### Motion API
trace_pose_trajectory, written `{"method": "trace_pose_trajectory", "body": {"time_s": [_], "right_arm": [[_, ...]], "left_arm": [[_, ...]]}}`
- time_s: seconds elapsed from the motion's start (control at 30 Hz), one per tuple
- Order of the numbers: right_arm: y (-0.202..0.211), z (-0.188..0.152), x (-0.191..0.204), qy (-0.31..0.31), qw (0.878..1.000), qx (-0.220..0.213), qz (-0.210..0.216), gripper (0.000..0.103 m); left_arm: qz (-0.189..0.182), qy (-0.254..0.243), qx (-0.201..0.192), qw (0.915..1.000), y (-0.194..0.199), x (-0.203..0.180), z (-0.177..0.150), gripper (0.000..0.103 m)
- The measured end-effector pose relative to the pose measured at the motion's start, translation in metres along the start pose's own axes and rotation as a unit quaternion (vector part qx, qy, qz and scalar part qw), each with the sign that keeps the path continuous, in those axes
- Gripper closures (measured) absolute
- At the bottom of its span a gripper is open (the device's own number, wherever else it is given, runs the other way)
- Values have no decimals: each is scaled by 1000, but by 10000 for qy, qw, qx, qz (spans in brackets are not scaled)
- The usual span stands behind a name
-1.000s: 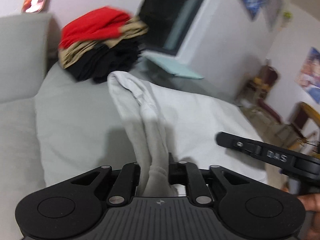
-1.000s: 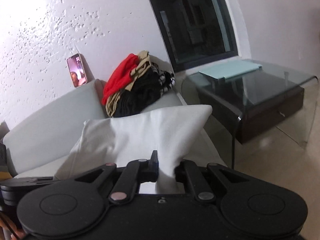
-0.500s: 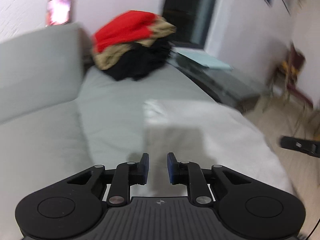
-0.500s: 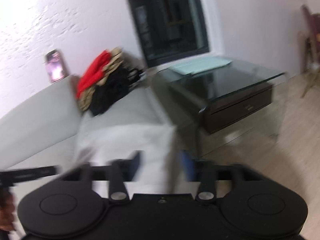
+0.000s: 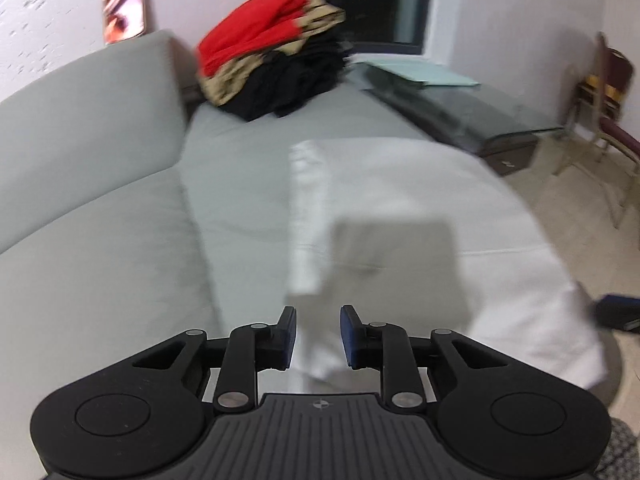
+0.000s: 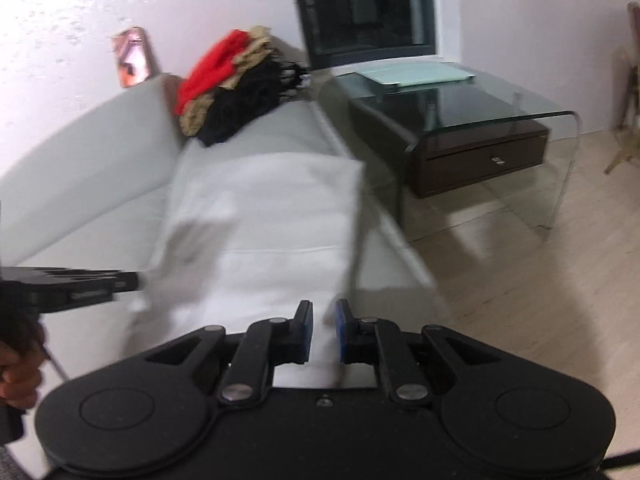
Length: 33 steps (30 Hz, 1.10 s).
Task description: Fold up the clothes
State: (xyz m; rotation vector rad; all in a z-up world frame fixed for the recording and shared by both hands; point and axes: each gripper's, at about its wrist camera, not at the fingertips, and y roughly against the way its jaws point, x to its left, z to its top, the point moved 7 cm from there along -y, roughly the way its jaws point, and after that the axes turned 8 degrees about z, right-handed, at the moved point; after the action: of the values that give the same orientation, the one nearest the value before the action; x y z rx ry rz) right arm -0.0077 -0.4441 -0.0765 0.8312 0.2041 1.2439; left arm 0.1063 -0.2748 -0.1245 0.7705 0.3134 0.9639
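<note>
Grey sofa (image 5: 100,208) holds a white garment (image 5: 400,208) lying flat, with the left gripper (image 5: 318,336) and right gripper (image 6: 322,330) both released, jaws apart above it.

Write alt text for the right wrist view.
The open right gripper hangs over the near edge of a white garment spread on a grey sofa. A pile of clothes sits at the sofa's far end, beside a glass table.

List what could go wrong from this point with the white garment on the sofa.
The white garment overhangs the sofa front edge toward the floor and may slide off. Both the left tool and right tool are open over loose cloth, so a regrasp may pinch extra layers.
</note>
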Motion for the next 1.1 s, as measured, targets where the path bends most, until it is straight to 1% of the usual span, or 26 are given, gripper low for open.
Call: {"method": "trace_pose_trajectory", "body": {"time_s": [0.07, 0.1, 0.2, 0.23, 0.3, 0.33, 0.37, 0.43, 0.47, 0.53, 0.57, 0.6, 0.63, 0.7, 0.73, 0.77, 0.83, 0.87, 0.9, 1.0, 1.07, 1.1], "right_arm": [[-8, -6, 12, 55, 9998, 96, 155, 91], [-12, -8, 15, 95, 9997, 165, 125, 91], [-27, -24, 12, 188, 9990, 379, -135, 91], [-27, -29, 10, 198, 9988, 415, -194, 91], [-17, -35, 11, 119, 9985, 501, -166, 91], [-10, -35, 11, -4, 9981, 598, -138, 87], [-2, -35, 12, -135, 9976, 674, -92, 85], [17, -32, 18, -328, 9971, 686, 100, 66], [26, -27, 23, -349, 9972, 630, 195, 62], [44, -16, 33, -323, 9975, 523, 355, 45], [51, -12, 38, -325, 9974, 501, 414, 40], [59, -8, 42, -335, 9971, 492, 467, 34], [66, -4, 45, -359, 9968, 517, 500, 27], [77, 3, 50, -386, 9962, 600, 493, 21], [84, 6, 52, -341, 9966, 630, 417, 16], [89, 9, 54, -285, 9969, 655, 338, 14], [99, 16, 56, -154, 9975, 672, 178, 6], [104, 18, 57, -107, 9976, 678, 110, 4], [109, 20, 58, -87, 9976, 685, 61, 3], [123, 23, 59, -11, 9974, 707, -162, 2], [130, 24, 59, 55, 9967, 737, -322, 1], [133, 24, 59, 72, 9965, 768, -335, 1]], "left_arm": [[-27, -308, -39, 9995, 5, -23, -7, 72], [-47, -465, 28, 9989, 2, -34, -14, 72], [64, -787, 739, 9941, -18, -49, -39, 71], [175, -862, 760, 9932, -16, -50, -44, 71], [222, -875, 856, 9922, -5, -46, -45, 71], [243, -873, 902, 9918, 1, -43, -46, 71], [217, -737, 921, 9928, 10, -40, -43, 70], [171, -469, 952, 9942, 27, -32, -38, 61], [210, -418, 873, 9951, 38, -30, -34, 55], [238, -348, 733, 9964, 61, -28, -30, 45], [228, -327, 671, 9970, 73, -28, -30, 35], [197, -301, 621, 9974, 82, -28, -27, 32], [173, -290, 572, 9978, 93, -28, -26, 31], [142, -267, 491, 9983, 112, -29, -24, 27], [135, -254, 459, 9985, 121, -29, -22, 24], [142, -233, 438, 9987, 127, -28, -20, 18], [164, -196, 413, 9988, 140, -27, -16, 12], [169, -178, 429, 9988, 146, -27, -16, 7], [175, -159, 446, 9987, 152, -27, -16, 4], [165, -105, 466, 9987, 169, -29, -16, 2], [81, -53, 491, 9987, 179, -31, -18, 2], [39, -40, 510, 9987, 182, -32, -18, 2]]}}
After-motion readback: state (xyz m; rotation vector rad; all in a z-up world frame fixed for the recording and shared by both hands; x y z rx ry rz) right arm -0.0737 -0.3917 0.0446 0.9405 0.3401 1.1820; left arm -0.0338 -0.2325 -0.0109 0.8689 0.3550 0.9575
